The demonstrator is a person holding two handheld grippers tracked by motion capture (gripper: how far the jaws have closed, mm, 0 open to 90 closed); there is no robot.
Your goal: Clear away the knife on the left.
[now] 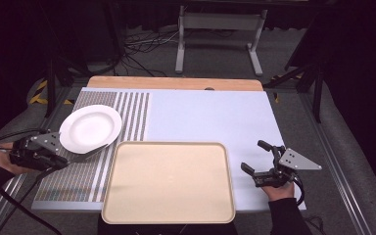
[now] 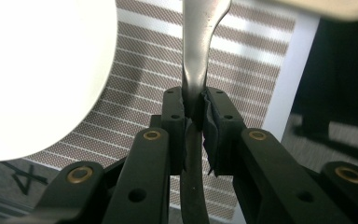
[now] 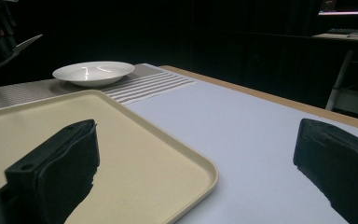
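The metal utensil (image 2: 198,51) pinched in the left hand-held gripper (image 2: 195,109) runs off the top edge ahead of its jaws, so can't tell if it's a knife, fork or spoon. The white plate (image 2: 37,74) off to that gripper's left is blown out and cropped. The beige tray (image 2: 328,7) is just a blurry sliver up ahead.

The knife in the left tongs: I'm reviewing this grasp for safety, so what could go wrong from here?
1. The left tongs pinch the knife by its narrow handle near one end, so it could pivot or slip out.
2. Its free end hangs close to the white plate; a small swing might knock or chip it.
3. The tray lies right beside it, and the tip could catch its rim.
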